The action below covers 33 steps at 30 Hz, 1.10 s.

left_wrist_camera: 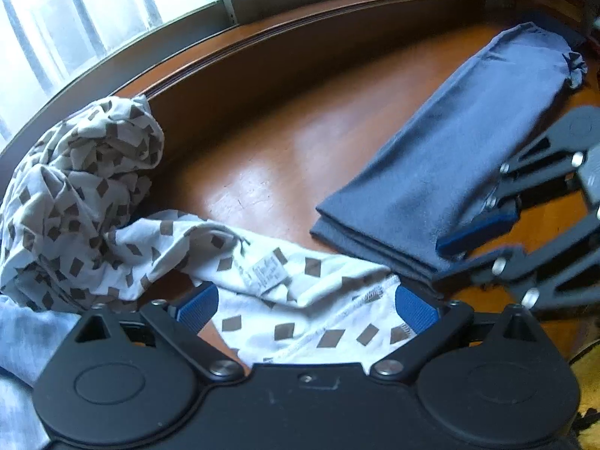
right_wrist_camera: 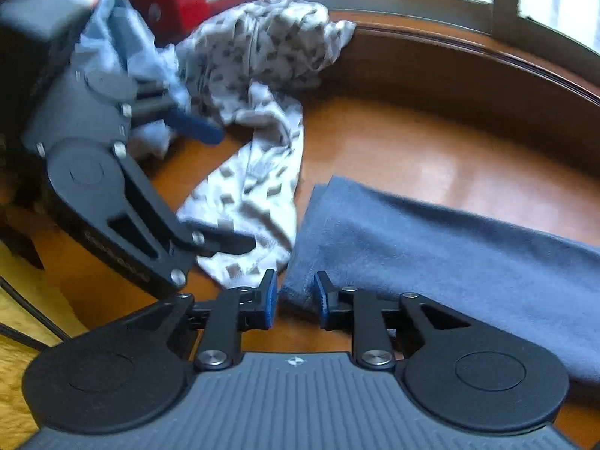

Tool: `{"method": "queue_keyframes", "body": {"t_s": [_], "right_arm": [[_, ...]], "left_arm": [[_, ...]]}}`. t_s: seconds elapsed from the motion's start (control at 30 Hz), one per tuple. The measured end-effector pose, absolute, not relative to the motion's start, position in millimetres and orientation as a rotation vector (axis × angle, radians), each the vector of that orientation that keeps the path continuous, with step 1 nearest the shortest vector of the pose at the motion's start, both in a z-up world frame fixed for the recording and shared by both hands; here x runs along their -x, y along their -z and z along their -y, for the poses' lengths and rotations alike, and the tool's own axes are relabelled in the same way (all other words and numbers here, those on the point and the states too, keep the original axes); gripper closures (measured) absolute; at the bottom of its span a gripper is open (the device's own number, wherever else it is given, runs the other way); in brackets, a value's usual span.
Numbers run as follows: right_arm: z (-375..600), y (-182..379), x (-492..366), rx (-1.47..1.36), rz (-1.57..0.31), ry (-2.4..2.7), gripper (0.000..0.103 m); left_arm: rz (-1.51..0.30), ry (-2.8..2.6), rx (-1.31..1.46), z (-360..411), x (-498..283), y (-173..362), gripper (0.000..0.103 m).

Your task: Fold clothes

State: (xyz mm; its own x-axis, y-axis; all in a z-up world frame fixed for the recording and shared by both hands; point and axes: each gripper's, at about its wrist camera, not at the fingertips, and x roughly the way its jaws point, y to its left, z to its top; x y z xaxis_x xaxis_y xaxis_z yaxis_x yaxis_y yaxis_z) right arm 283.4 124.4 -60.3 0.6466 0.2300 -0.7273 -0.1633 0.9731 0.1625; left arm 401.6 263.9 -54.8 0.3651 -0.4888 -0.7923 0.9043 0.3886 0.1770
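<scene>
left gripper (left_wrist_camera: 305, 309): jaws standing wide apart, spotted shirt (left_wrist_camera: 262, 273) lying between, not pinched.
right gripper (right_wrist_camera: 296, 298): jaws nearly together, holding nothing, blue cloth (right_wrist_camera: 450, 247) just ahead.
tip: I think pinching the shirt's edge is working best.

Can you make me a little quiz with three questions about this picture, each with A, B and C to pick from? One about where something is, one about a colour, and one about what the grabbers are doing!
1. Where does the folded blue-grey cloth lie?
A. on the brown wooden table
B. on the window sill
C. in a basket

2. What colour are the little squares on the crumpled white garment?
A. red
B. brown
C. green

3. How does the left gripper stand?
A. shut tight on the blue-grey cloth
B. wide open, with the white garment's edge lying between its blue pads
C. out of sight

Answers:
1 A, the cloth lies flat on the shiny wood, below the window.
2 B, the squares look brown against the white.
3 B, the left wrist view shows the pads far apart, the patterned fabric between them.
</scene>
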Motion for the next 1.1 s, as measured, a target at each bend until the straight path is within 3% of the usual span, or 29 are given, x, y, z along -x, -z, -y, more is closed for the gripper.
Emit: {"method": "queue_keyframes", "body": {"t_s": [0.23, 0.33, 0.63, 0.83, 0.97, 1.1], "right_arm": [[-58.4, 46.4, -262.9, -0.352, -0.674, -0.023, 0.070], [-48.6, 53.7, -253.5, -0.285, -0.688, 0.112, 0.071], [-18.3, 88.6, -239.0, -0.264, -0.787, 0.349, 0.071], [-22.3, 74.0, -242.8, -0.277, -0.740, 0.310, 0.071], [-54.7, 86.6, -251.5, -0.171, -0.837, 0.127, 0.070], [-54.5, 79.8, -250.0, -0.174, -0.813, 0.085, 0.070]], "left_arm": [[-0.616, 1.122, -0.599, -239.7, -394.0, 29.5, 0.002], [-0.596, 1.211, -0.594, -217.3, -386.1, 31.9, 0.002], [-0.899, 1.360, -0.670, -183.5, -390.8, 79.3, 0.002], [-0.893, 1.346, -0.688, -197.1, -391.8, 75.6, 0.002], [-0.881, 1.349, -0.605, -203.2, -397.3, 64.5, 0.002], [-0.836, 1.314, -0.604, -191.4, -395.5, 61.1, 0.002]]}}
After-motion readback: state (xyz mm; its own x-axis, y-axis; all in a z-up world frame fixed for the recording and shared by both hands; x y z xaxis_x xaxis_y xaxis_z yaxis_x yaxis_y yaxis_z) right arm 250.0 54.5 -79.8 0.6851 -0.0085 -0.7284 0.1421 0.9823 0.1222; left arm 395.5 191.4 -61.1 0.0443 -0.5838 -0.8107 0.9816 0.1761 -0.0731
